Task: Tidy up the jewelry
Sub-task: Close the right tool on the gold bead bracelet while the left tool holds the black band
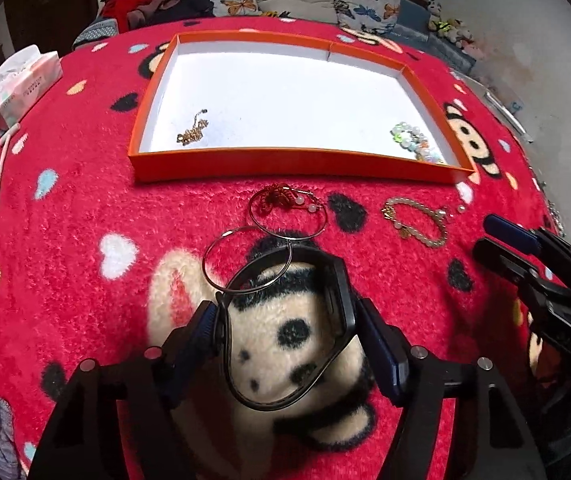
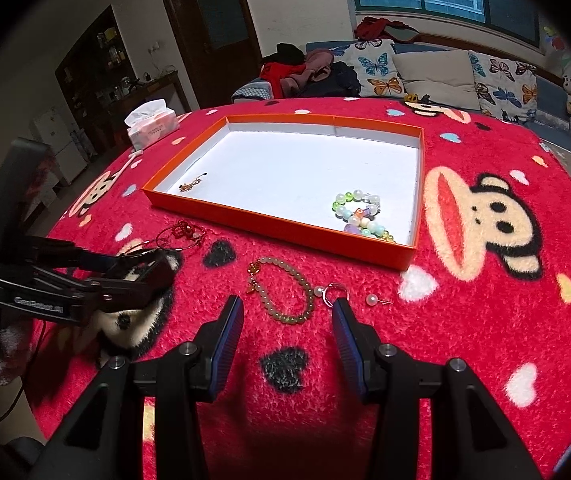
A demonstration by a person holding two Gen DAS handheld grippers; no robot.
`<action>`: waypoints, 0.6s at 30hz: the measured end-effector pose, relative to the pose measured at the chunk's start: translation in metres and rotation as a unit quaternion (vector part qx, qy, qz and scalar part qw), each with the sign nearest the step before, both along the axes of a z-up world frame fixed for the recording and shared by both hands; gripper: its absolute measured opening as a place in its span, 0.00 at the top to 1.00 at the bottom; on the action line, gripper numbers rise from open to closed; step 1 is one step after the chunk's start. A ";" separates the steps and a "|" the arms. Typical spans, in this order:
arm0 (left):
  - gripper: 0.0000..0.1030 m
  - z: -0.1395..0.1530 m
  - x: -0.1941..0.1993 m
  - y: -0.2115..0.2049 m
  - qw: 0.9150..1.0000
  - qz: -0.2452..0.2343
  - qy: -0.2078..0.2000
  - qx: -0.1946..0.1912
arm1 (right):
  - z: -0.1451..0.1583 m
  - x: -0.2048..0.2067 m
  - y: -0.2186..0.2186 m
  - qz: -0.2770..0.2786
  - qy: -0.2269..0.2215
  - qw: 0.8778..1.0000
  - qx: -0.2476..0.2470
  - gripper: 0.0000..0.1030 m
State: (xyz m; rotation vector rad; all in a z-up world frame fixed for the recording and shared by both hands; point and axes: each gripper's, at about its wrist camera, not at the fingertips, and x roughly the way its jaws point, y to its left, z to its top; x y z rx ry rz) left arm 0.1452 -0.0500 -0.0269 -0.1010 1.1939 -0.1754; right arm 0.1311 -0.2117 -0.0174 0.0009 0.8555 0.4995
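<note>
A black wristband (image 1: 341,288) with a flat face lies between the blue pads of my left gripper (image 1: 287,312), which press on both its sides and bend it. One of two silver hoops (image 1: 245,260) overlaps the band's far end. A red knot ornament (image 1: 275,200) rests on the second hoop. My right gripper (image 2: 287,302) hovers open over the red blanket, nothing between its fingers. Just beyond it lie a pale bead bracelet (image 2: 285,292), a small ring (image 2: 335,292) and a pearl stud (image 2: 373,300). The orange tray (image 2: 277,224) holds a gold chain (image 2: 191,186) and a coloured bead bracelet (image 2: 361,212).
A tissue box (image 2: 151,124) stands at the blanket's far left corner. Behind the table is a sofa (image 2: 437,76) with butterfly cushions and piled clothes. Most of the tray's white floor is bare.
</note>
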 end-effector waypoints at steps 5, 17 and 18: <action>0.28 0.013 -0.013 0.003 1.000 -0.016 -0.014 0.001 | 0.000 0.000 0.000 -0.003 0.001 1.000 -0.003 0.51; 0.32 0.021 -0.036 0.006 0.999 -0.043 -0.019 0.014 | 0.000 -0.001 0.003 0.002 0.001 1.000 -0.012 0.51; 0.32 0.022 -0.038 0.008 0.999 -0.043 -0.019 0.011 | 0.000 -0.001 0.003 0.002 0.001 1.000 -0.014 0.51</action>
